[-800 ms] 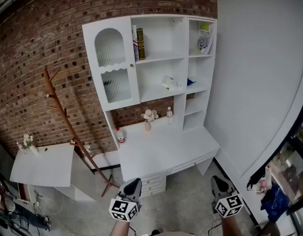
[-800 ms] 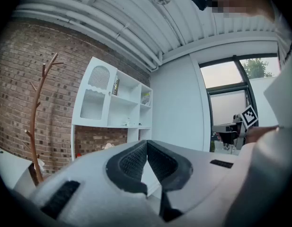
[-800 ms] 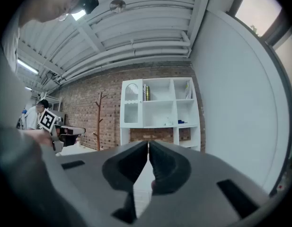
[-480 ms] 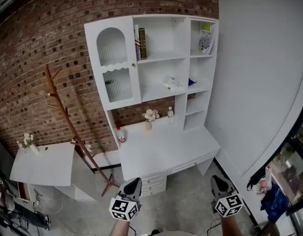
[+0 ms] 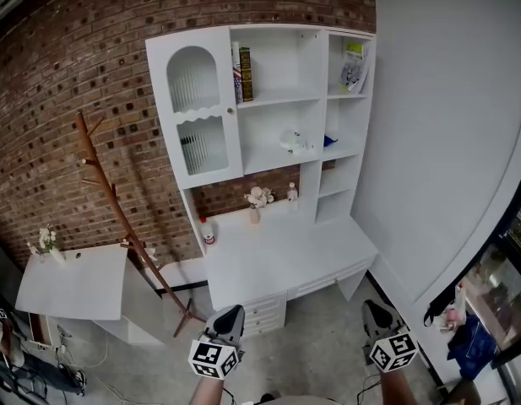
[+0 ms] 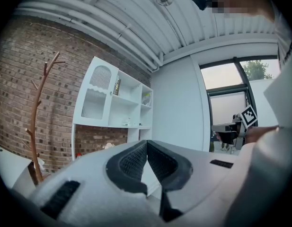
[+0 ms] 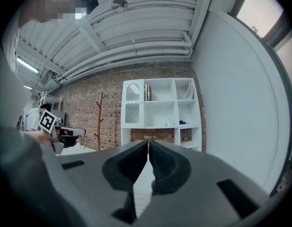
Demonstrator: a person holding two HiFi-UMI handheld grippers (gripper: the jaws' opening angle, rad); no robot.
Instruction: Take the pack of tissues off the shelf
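Observation:
A small pale pack of tissues (image 5: 295, 143) lies on the middle open shelf of the white shelf unit (image 5: 268, 99), far ahead of both grippers. It also shows as a tiny pale shape in the left gripper view (image 6: 129, 122) and the right gripper view (image 7: 170, 124). My left gripper (image 5: 229, 317) and right gripper (image 5: 377, 315) hang low at the bottom of the head view, over the floor in front of the desk (image 5: 285, 256). Both are shut, with nothing between their jaws. The left gripper (image 6: 146, 142) and the right gripper (image 7: 148, 143) point toward the shelf unit.
Books (image 5: 240, 74) stand on the top shelf, and a blue item (image 5: 328, 141) lies right of the tissues. A flower vase (image 5: 257, 199) and a red-capped bottle (image 5: 207, 231) sit on the desk. A wooden coat rack (image 5: 116, 209) and a small white table (image 5: 74, 283) stand to the left.
The head view has drifted very slightly. Both grippers stay where they were, still shut.

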